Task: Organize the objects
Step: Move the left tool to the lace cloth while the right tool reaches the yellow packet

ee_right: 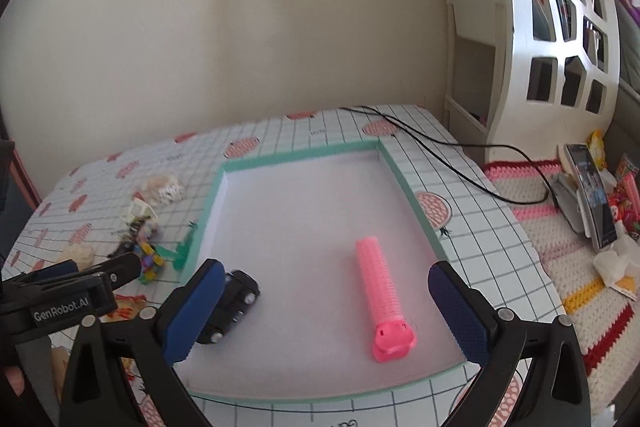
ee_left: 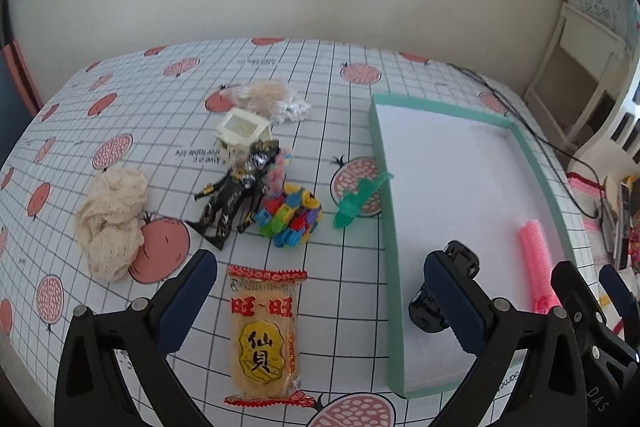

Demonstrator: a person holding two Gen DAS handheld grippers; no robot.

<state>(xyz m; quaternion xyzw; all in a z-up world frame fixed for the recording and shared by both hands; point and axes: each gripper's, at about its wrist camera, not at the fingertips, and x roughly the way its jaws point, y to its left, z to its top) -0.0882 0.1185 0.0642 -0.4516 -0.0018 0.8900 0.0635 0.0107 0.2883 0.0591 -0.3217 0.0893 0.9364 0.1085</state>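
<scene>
In the left wrist view my left gripper (ee_left: 320, 307) stands open above a yellow rice-cracker packet (ee_left: 264, 335), not touching it. Beyond it lie a cream cloth (ee_left: 112, 223), a black figure toy (ee_left: 236, 195), a colourful block cluster (ee_left: 290, 215) and a green toy (ee_left: 356, 199). The teal-rimmed tray (ee_left: 394, 267) holds a black toy car (ee_left: 436, 291) and a pink hair roller (ee_left: 536, 259). In the right wrist view my right gripper (ee_right: 328, 311) hangs open over the tray (ee_right: 412, 195), with the roller (ee_right: 382, 295) between its fingers untouched and the car (ee_right: 236, 303) by its left finger.
A small white box (ee_left: 240, 131) and a clear bag (ee_left: 268, 99) lie farther back on the grid-patterned tablecloth. A black cable (ee_right: 440, 151) runs past the tray to a phone on a stand (ee_right: 592, 199). A white shelf (ee_right: 560, 39) stands at the right.
</scene>
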